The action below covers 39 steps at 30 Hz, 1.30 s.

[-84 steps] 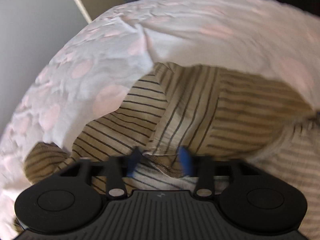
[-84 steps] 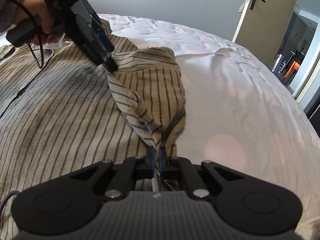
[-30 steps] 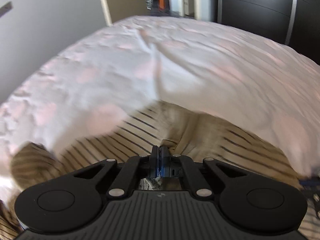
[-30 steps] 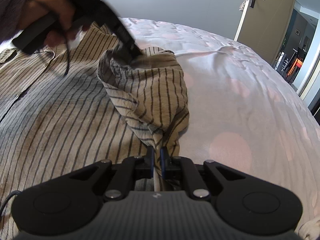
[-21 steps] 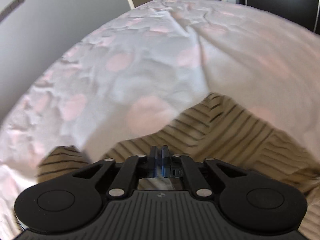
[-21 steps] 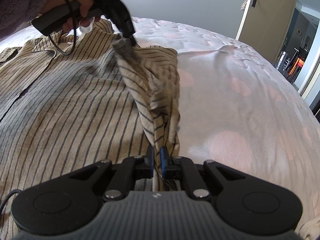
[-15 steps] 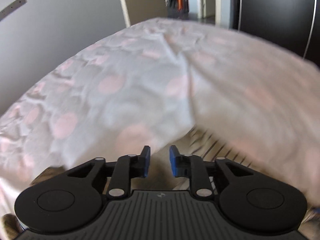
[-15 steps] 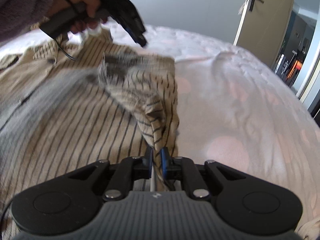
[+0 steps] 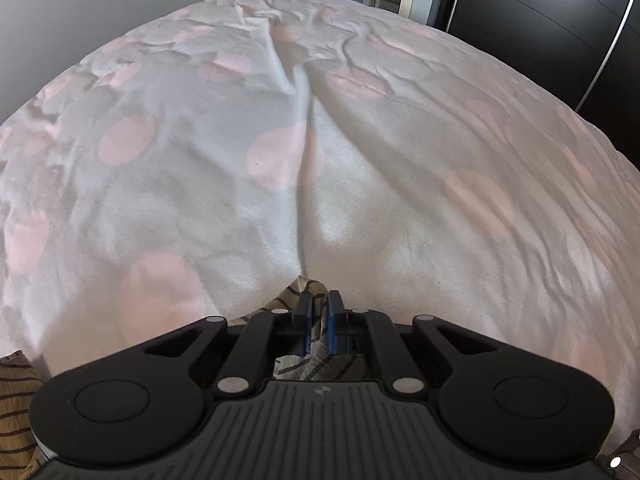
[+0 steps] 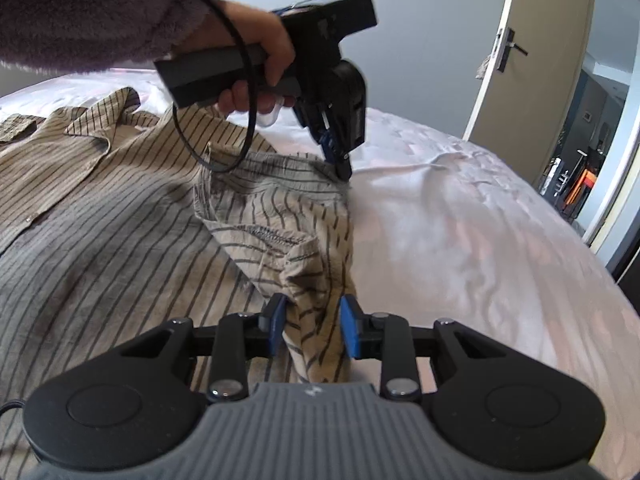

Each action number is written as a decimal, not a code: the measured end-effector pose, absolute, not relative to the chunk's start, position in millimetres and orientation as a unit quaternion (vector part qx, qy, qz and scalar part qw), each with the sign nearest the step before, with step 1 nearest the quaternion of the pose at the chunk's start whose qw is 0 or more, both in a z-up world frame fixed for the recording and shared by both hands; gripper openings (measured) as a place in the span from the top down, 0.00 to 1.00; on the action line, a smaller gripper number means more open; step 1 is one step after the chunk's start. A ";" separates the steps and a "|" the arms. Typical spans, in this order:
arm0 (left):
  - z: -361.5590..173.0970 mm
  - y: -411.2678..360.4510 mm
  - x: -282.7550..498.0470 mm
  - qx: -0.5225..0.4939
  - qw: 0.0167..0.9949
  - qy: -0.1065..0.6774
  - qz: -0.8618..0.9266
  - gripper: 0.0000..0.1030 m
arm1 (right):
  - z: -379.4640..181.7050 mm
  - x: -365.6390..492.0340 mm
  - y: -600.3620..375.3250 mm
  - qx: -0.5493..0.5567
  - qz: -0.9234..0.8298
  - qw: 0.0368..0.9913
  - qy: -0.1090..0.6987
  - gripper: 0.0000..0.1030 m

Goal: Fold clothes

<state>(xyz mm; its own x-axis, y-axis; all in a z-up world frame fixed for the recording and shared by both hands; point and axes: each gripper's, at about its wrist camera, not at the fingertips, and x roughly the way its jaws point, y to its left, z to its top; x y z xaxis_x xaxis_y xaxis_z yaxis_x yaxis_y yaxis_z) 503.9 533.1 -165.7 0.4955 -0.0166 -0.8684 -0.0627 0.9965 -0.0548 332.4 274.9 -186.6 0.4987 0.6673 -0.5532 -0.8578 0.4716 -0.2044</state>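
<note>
One big bed takes up pretty much everything here, covered in a white bedspread [image 9: 224, 184] with pale pink dots and a long crease running up the middle in the left wrist view. Past its far edge there's a grey wall, a cream door [image 10: 532, 52] standing open on the right, and dark wardrobe panels [image 9: 540, 12] in the left wrist view.

Next biggest is the striped shirt [image 10: 92, 232], tan with thin dark stripes, lying buttoned-side up across the left part of the bed with its collar toward the far end. One sleeve [image 10: 288, 232] is bunched up and lifted off the body of the shirt, right along the shirt's edge where it meets bare bedspread.

The person's hand [image 10: 256, 68], coming out of a fuzzy purple sleeve [image 10: 92, 12], holds the handle of the left gripper [image 10: 341, 168], a black cable looping down beneath it. That gripper points down and its tips are pinched onto the top edge of the raised sleeve; from its own camera you can see striped fabric squeezed between the blue pads [image 9: 307, 326], which are nearly together.

The right gripper [image 10: 313, 328] sits at the near end of the same sleeve. Its blue fingers [image 10: 349, 326] are spread apart with the cloth hanging loosely in the gap, touching the left pad but not clamped, so it's let go.
</note>
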 end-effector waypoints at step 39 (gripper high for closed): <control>-188.2 520.1 485.0 -0.039 0.886 0.461 0.027 0.83 | -198.5 311.3 278.8 -0.305 0.469 0.803 0.207 0.72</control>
